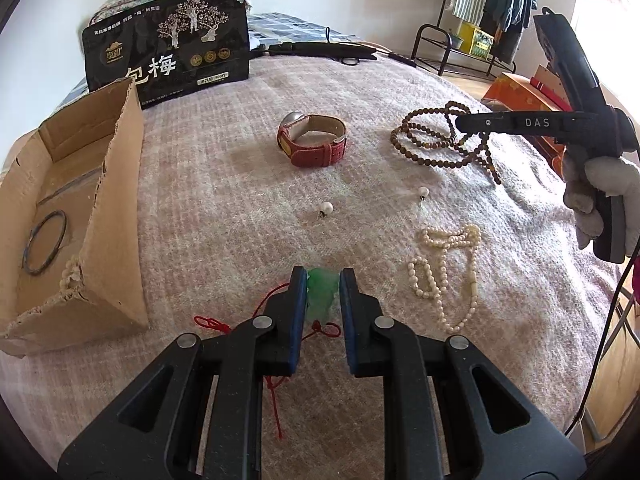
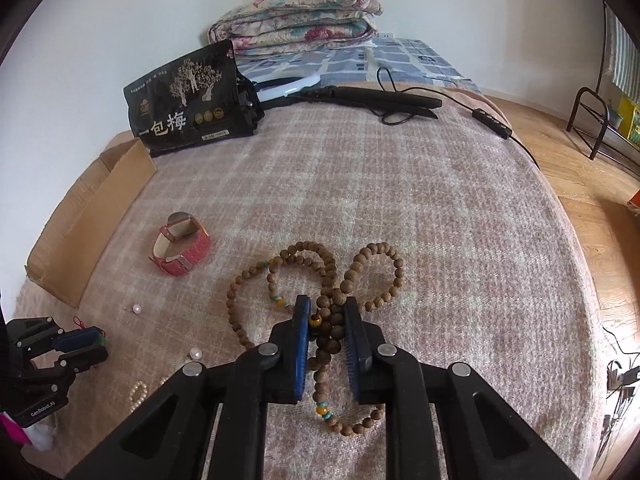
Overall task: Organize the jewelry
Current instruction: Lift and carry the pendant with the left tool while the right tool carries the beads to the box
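My left gripper (image 1: 323,276) is shut on a green jade pendant (image 1: 322,298) whose red cord (image 1: 212,323) trails over the pink blanket. My right gripper (image 2: 327,304) is shut on a bunched strand of the brown wooden bead necklace (image 2: 376,248), whose loops spread on the blanket around the fingers. In the left wrist view, that gripper (image 1: 460,122) reaches in from the right over the beads (image 1: 424,152). A red-strap watch (image 1: 314,140), two pearl earrings (image 1: 327,207) and a pearl necklace (image 1: 444,272) lie loose. The cardboard box (image 1: 116,200) at left holds a dark bangle (image 1: 44,242).
A black snack bag (image 1: 168,44) stands behind the box. A black corded tool (image 2: 384,98) and folded quilts (image 2: 296,20) lie at the far end of the bed. The bed edge drops to wooden floor (image 2: 580,184) on the right, near a clothes rack (image 1: 480,20).
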